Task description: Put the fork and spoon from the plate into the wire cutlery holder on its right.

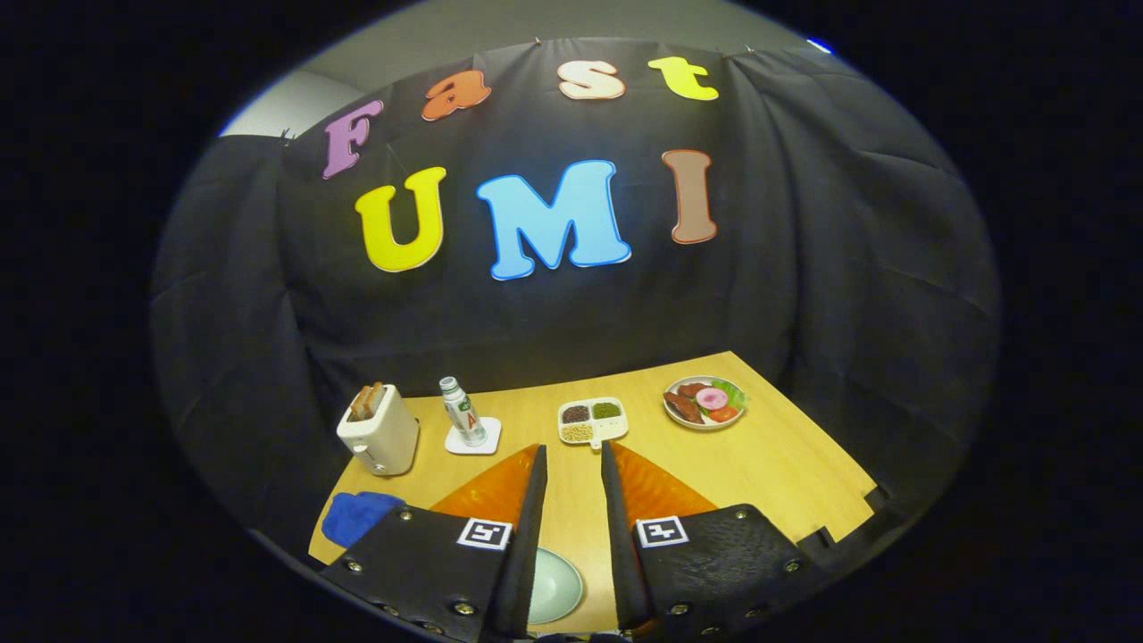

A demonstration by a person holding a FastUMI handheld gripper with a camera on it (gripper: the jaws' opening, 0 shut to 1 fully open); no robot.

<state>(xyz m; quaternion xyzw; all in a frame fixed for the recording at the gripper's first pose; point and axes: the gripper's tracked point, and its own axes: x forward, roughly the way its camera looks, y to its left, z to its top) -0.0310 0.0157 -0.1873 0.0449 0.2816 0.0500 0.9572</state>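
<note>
Wooden counter (768, 464), claw (571, 460) held above it with fingers a little apart and gripping nothing, pale green plate (555, 585) low between the fingers, white toaster (379, 433), blue cloth (357, 516), food plate (704, 402), small seed tray (592, 421), bottle (462, 411) on a coaster

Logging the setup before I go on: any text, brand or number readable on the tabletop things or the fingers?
Bottle label: printed, but too small to read.
Square markers on the fingers, which are open above the table: black-and-white patterns, no words.
Toaster and divided tray: no writing visible.
</note>
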